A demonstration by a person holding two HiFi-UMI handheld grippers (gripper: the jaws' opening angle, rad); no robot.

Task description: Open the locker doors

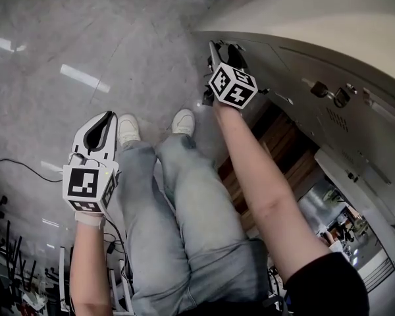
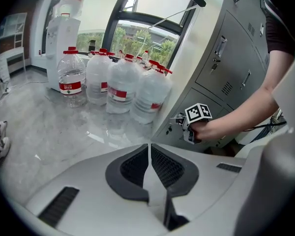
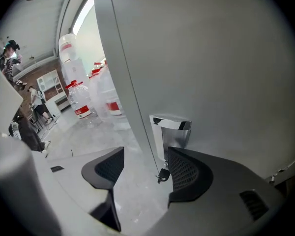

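Lockers [image 1: 329,110] stand at your right; floor [image 1: 85,45] spreads at your left. Your right gripper [image 1: 224,52] sits at locker door [image 3: 211,58] edge: edge runs between jaws, handle [image 3: 171,132] just right of edge, key [image 3: 162,175] below handle. Your left gripper [image 1: 108,118] hangs over floor, left of your shoes [image 1: 128,129]. Bottles [image 2: 108,82] crowd floor beside locker bank end, dispenser [image 2: 64,38] at their left, window [image 2: 142,38] behind.

My left gripper [image 1: 109,118] and right gripper [image 1: 224,50] have pale grey shells with dark ribbed pads [image 2: 169,168] on the jaws. Each carries a white cube [image 1: 89,186] printed with black square markers. I see light blue jeans [image 1: 184,229], white sneakers [image 1: 128,128], and a black short sleeve [image 1: 326,285] on the right arm.
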